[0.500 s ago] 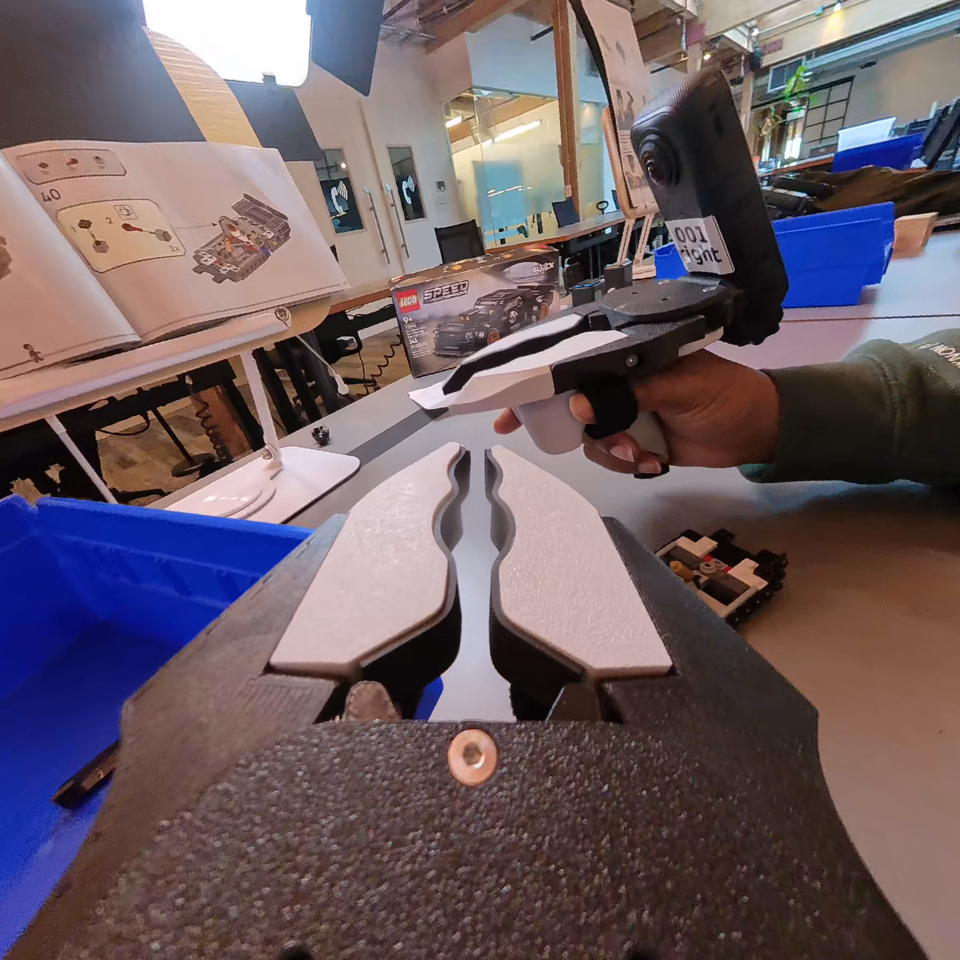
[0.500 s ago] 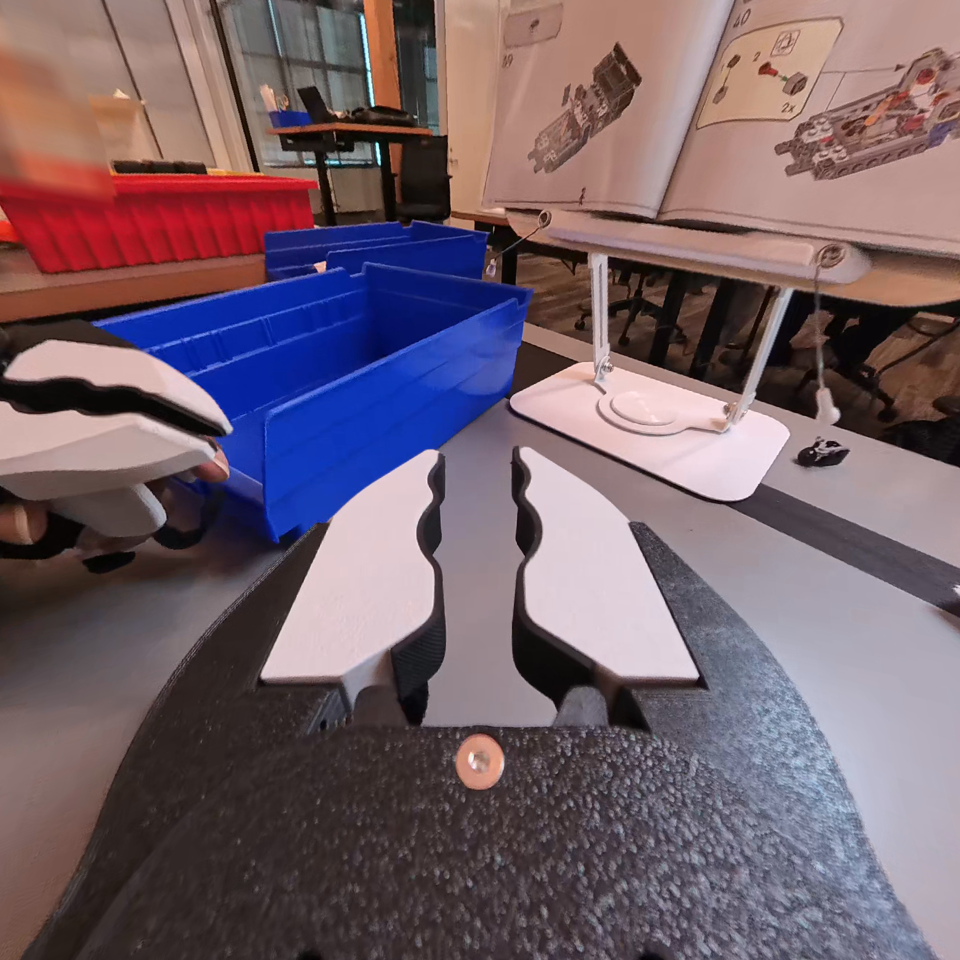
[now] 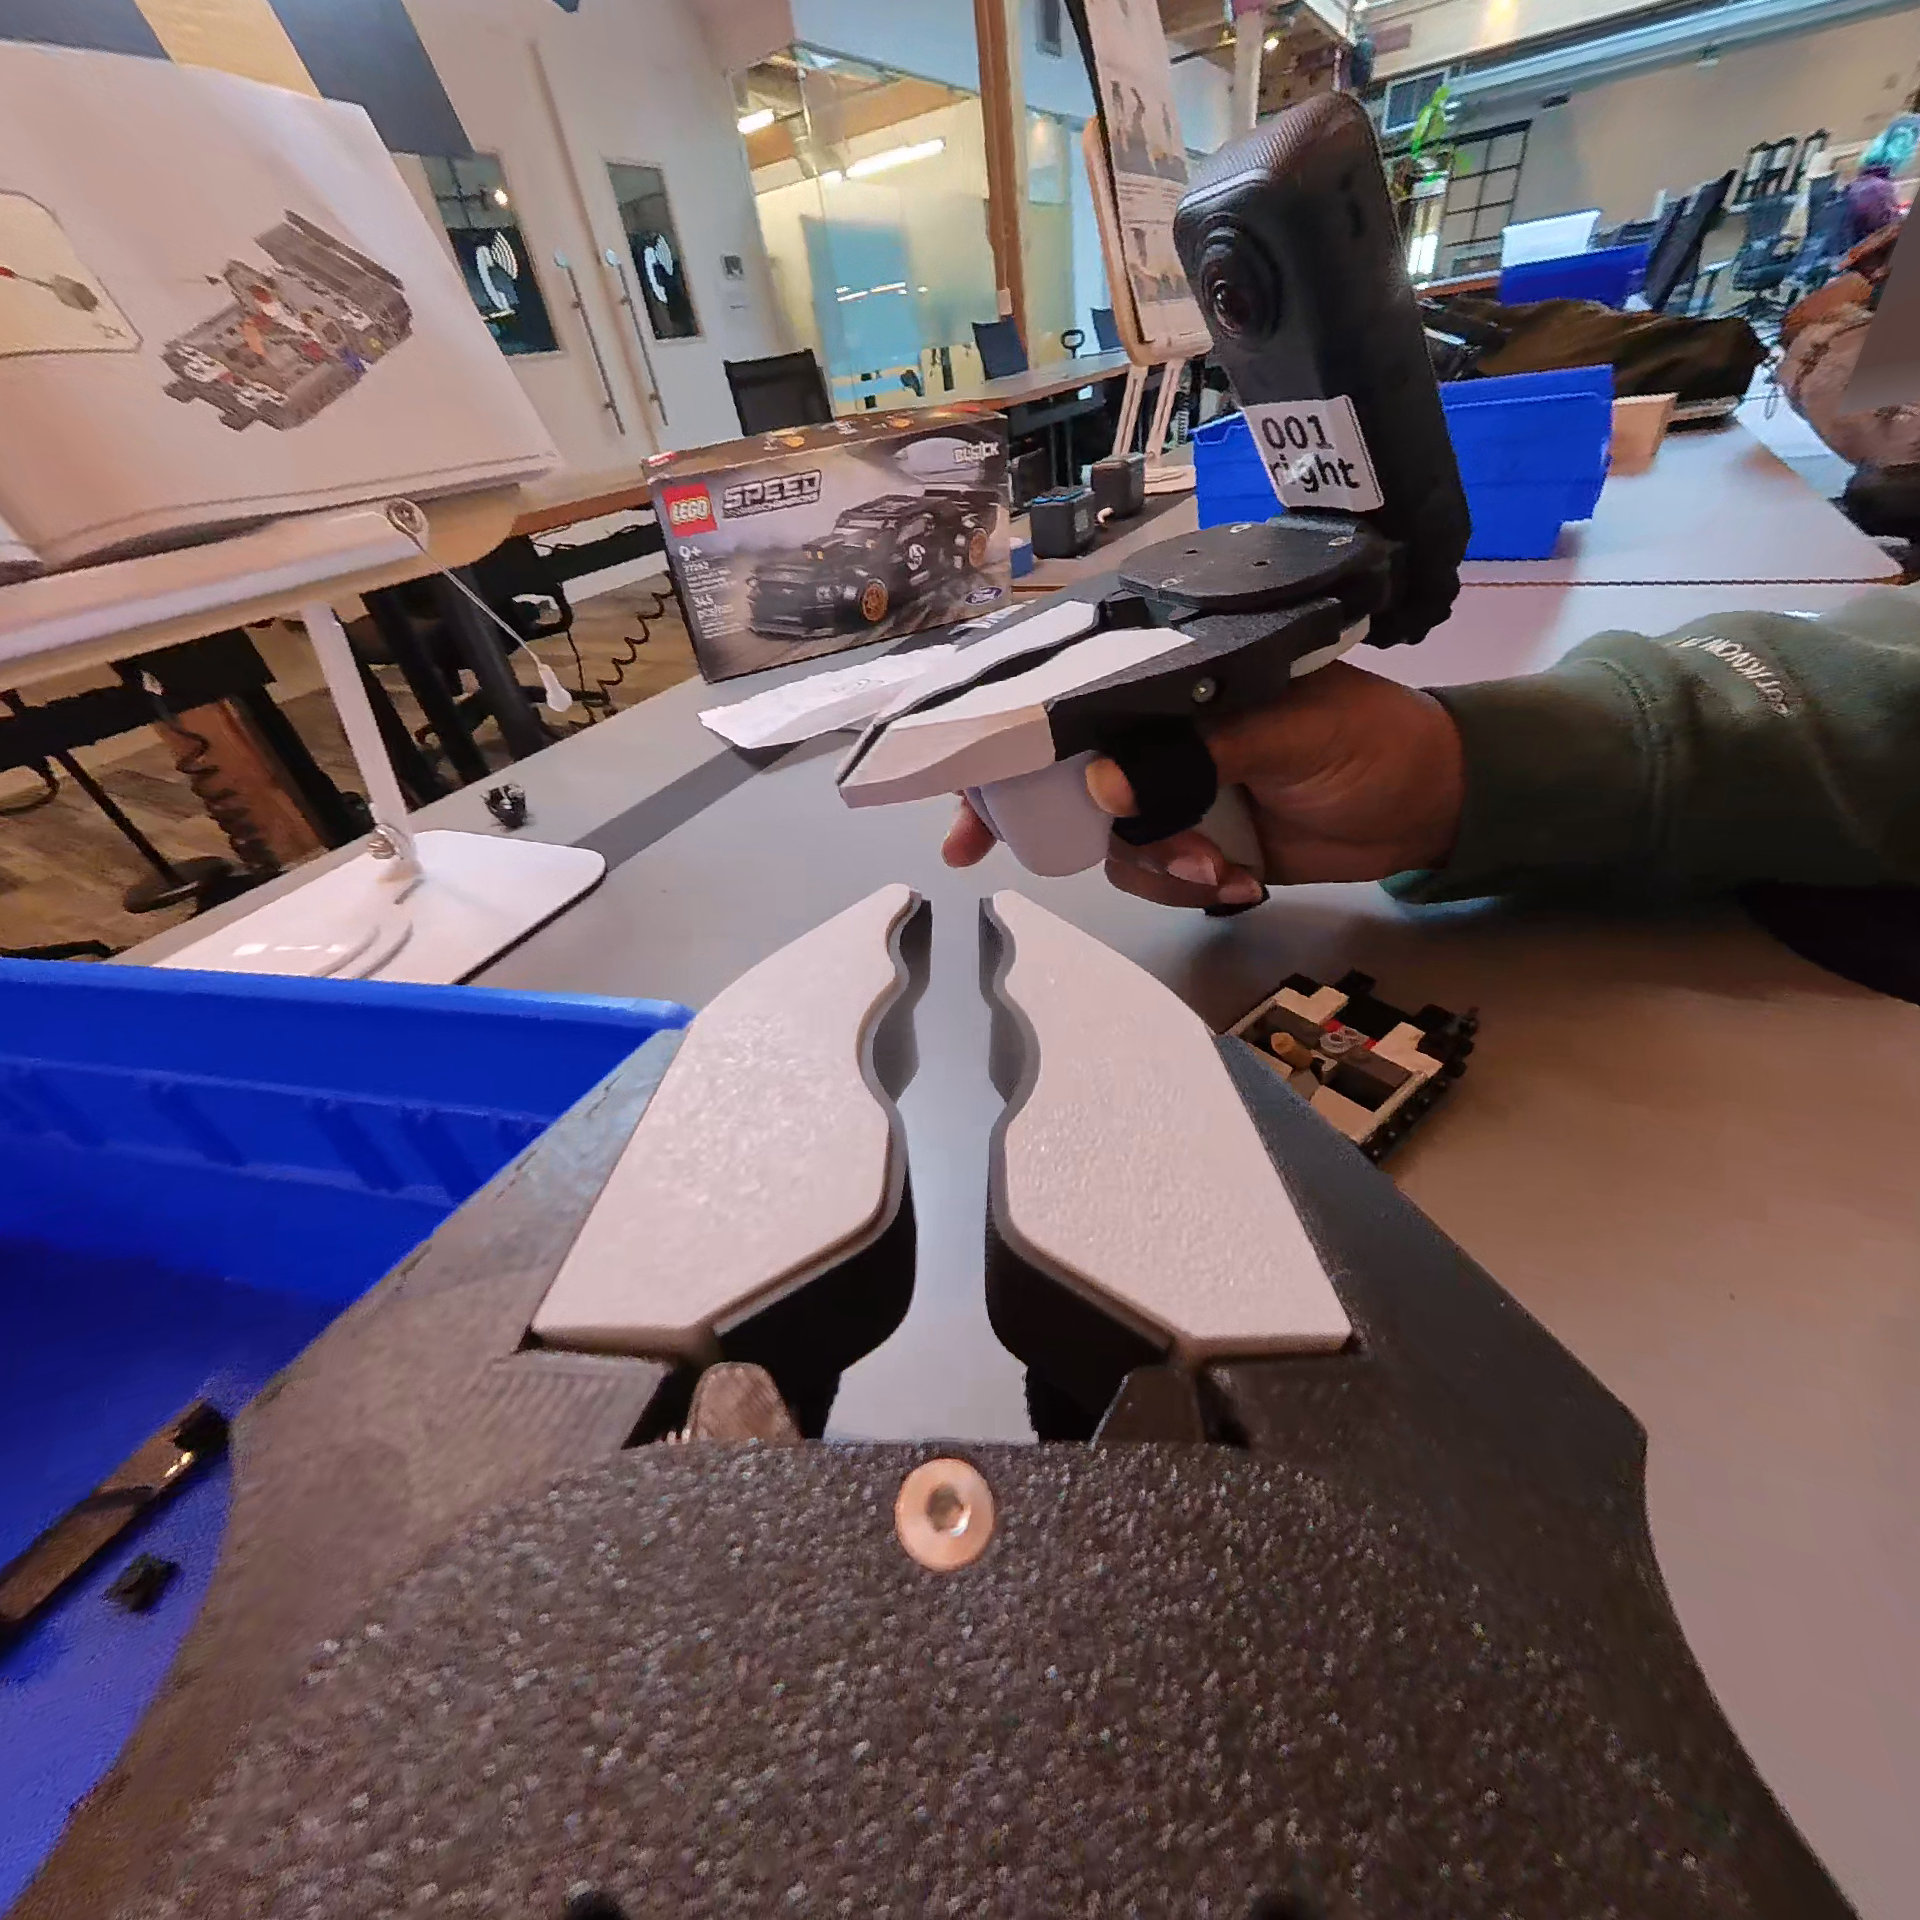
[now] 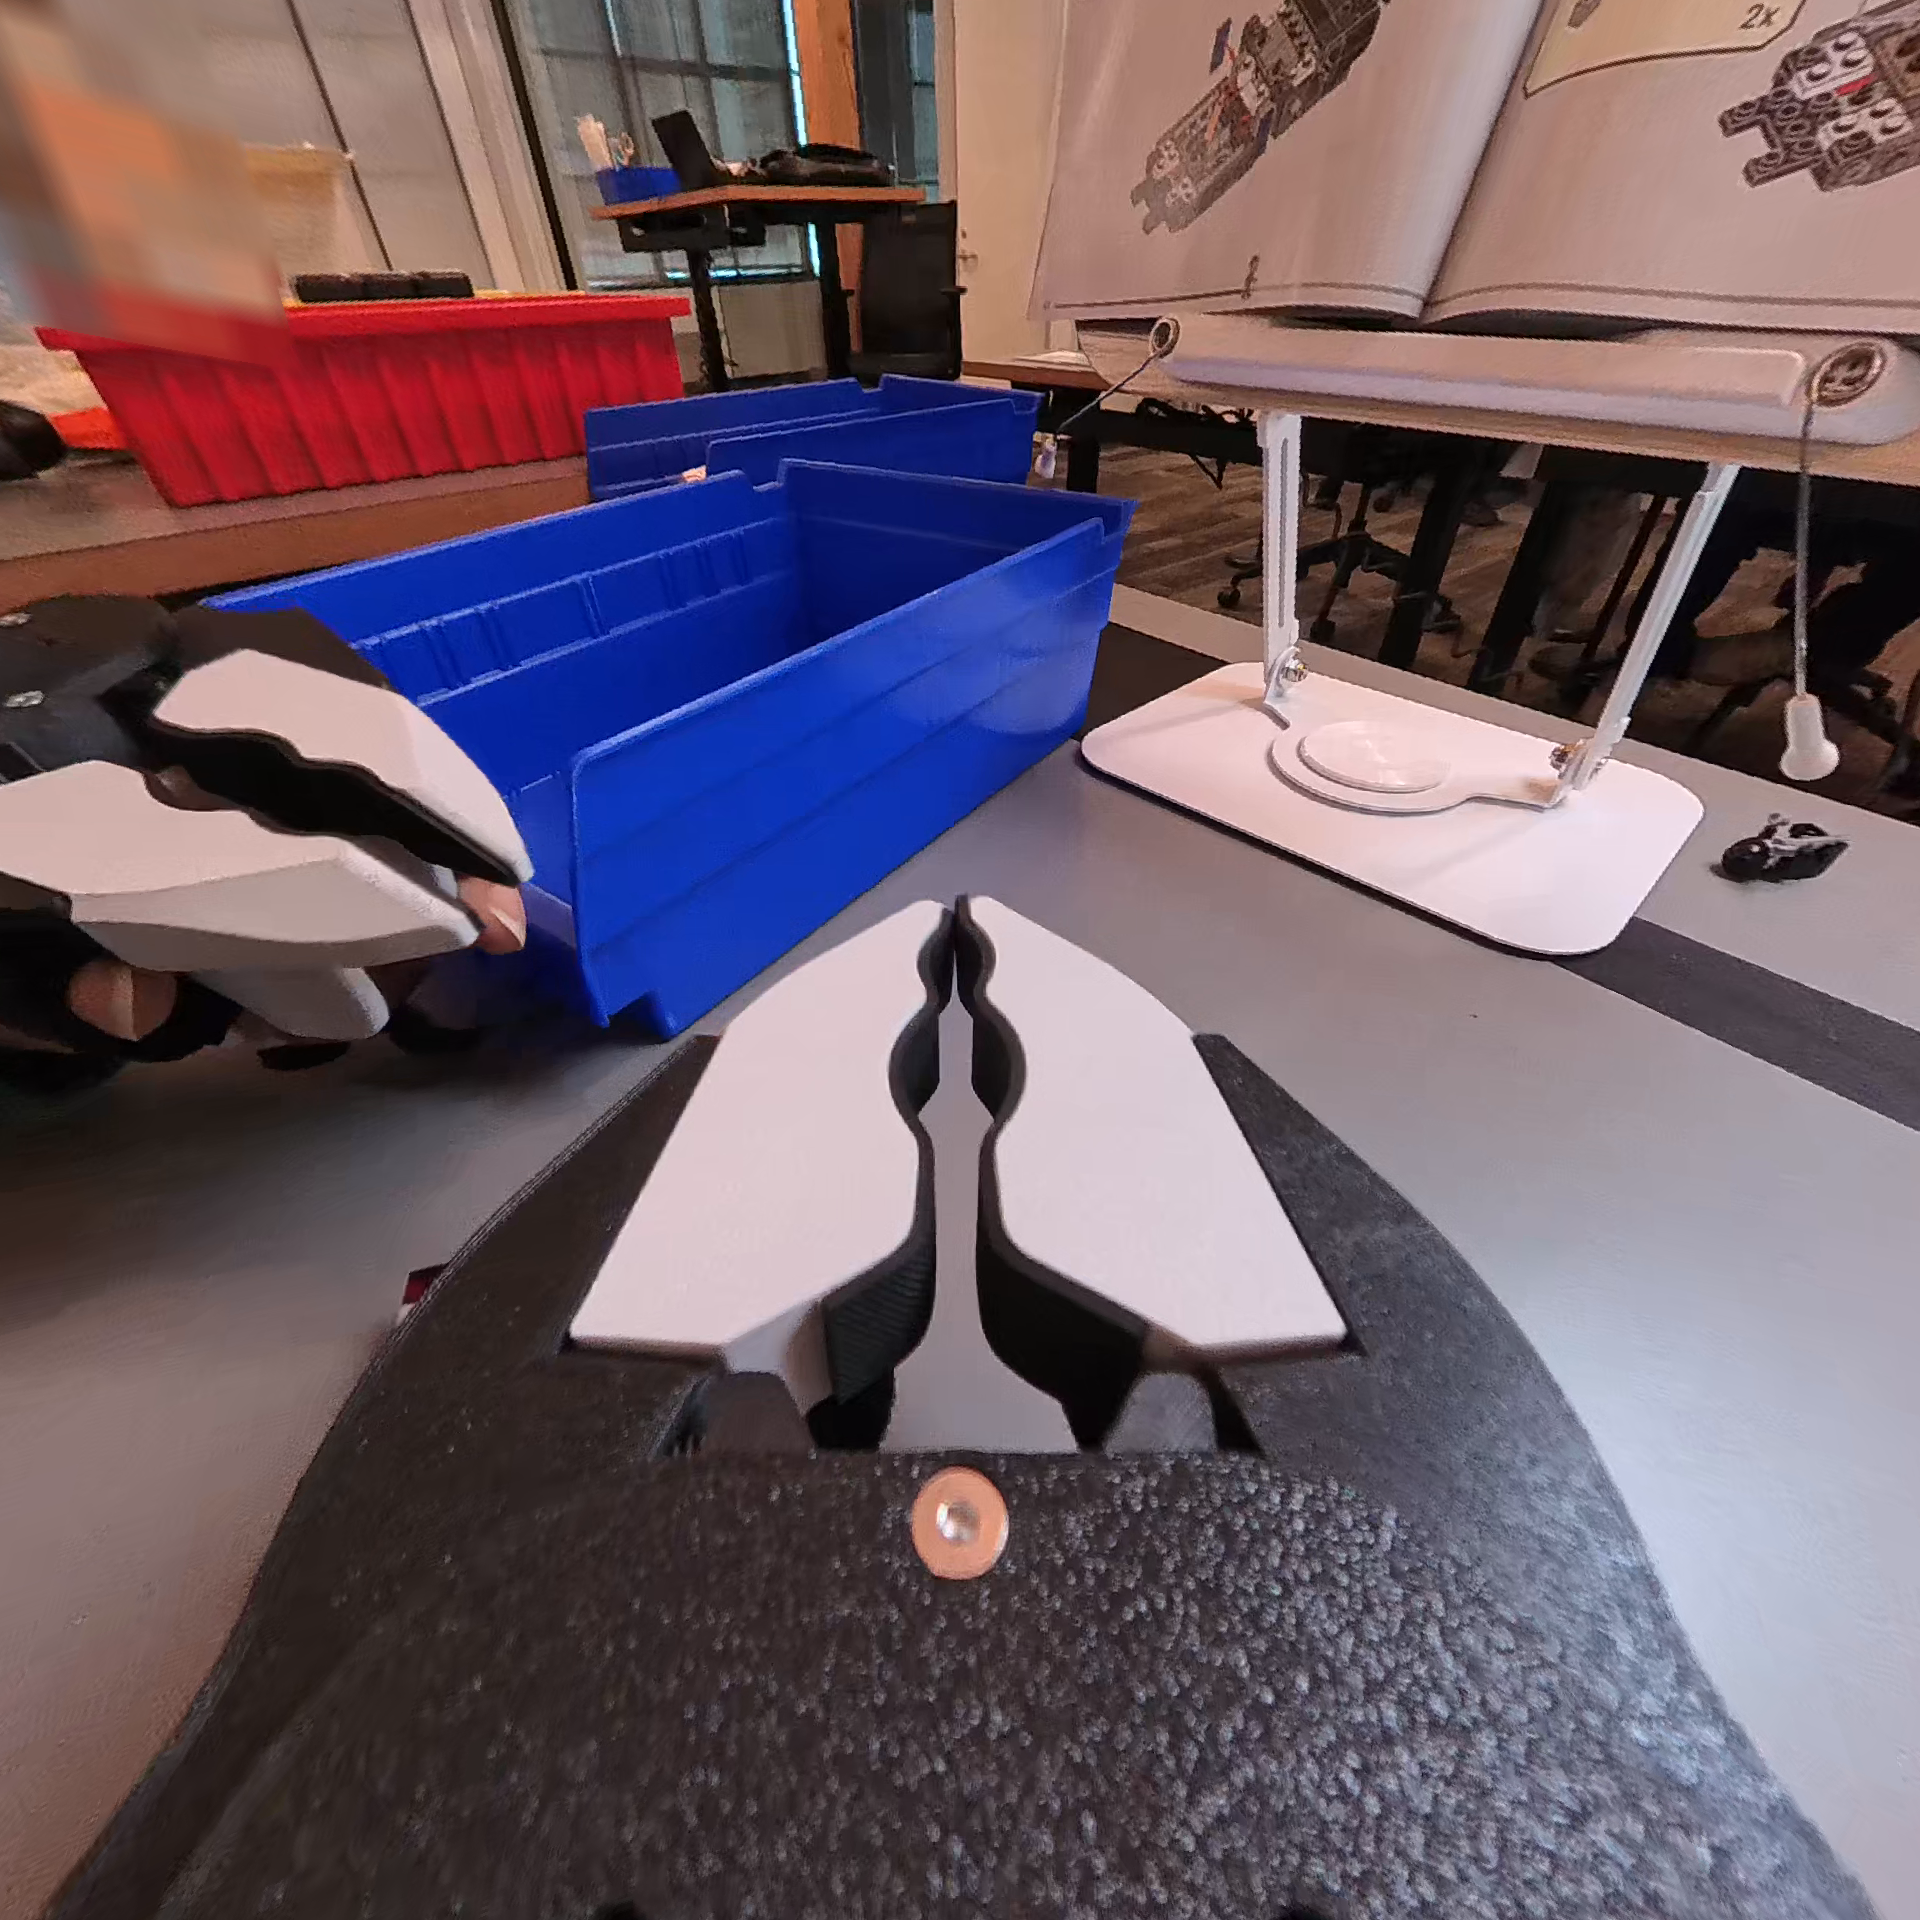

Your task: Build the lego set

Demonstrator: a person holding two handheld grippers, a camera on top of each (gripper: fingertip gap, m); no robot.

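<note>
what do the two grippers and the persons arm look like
Both grippers, left gripper and right gripper, have rough black bodies, pale grey wavy-edged fingers and a metal screw. The right gripper carries a black camera with a white sticker. The person wears a dark green sleeve and a black finger strap.

Empty right hand-held gripper (image 4: 954,914), fingertips together, near blue bin (image 4: 748,665)

Both grippers pair pale grey fingers (image 3: 748,1122) with speckled black bodies. At nine o'clock sits a bright blue bin (image 4: 831,707); behind it, a red bin (image 4: 395,395). The book stand (image 4: 1392,821) is white, the table (image 4: 1558,1195) grey with a black stripe.
</note>
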